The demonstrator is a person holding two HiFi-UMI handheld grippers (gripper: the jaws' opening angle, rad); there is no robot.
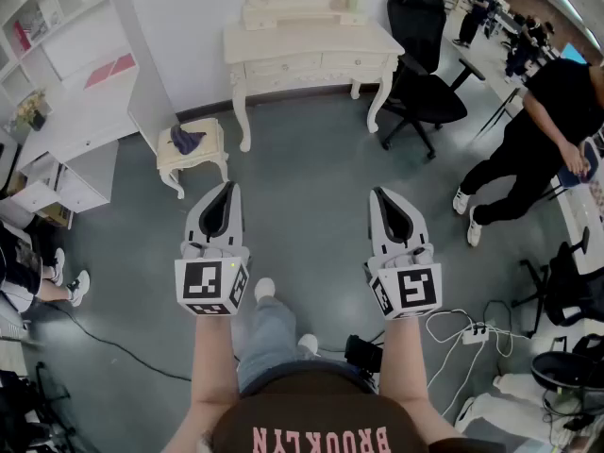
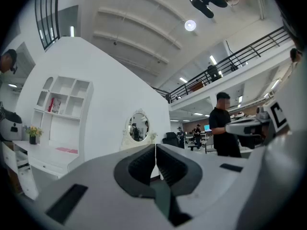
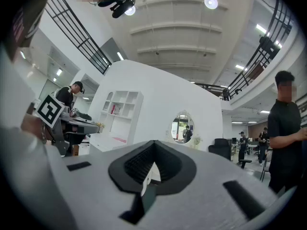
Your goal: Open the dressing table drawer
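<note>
1. Left gripper (image 1: 224, 189): its jaws are pressing together, clenched on nothing. In the left gripper view the two dark pads are meeting along one seam with only air beyond them. It is pointing roughly level, toward 12 o'clock.
2. Right gripper (image 1: 380, 194): it is likewise clenched and empty, the pads touching at the tip in the right gripper view. It is riding parallel to the left one, also aimed at 12 o'clock.
3. Both are hovering over bare grey floor, with the person's leg and shoe showing below and between them.
4. Stool (image 1: 192, 149): it is sitting at about 11 o'clock from the left gripper, near it, and carrying a dark cloth (image 1: 187, 140).
5. Dressing table (image 1: 311, 50): it is standing at 12 o'clock against the white wall, well apart from both grippers. Its oval mirror (image 2: 138, 126) is showing above the closed jaws in both gripper views.
6. Drawer (image 1: 283, 67): it is lying in the table's front rail. The fronts look flush and closed, though they are too small here to be sure, and no handle can be made out.
7. An office chair (image 1: 425, 74) is standing at 1 o'clock beside the table, a bystander (image 1: 543, 125) is bending at 2 o'clock, and white shelving (image 1: 85, 92) is standing at 10 o'clock.
8. Progress: nothing is done yet. The approach, opening a jaw, taking the handle and pulling are all left.
</note>
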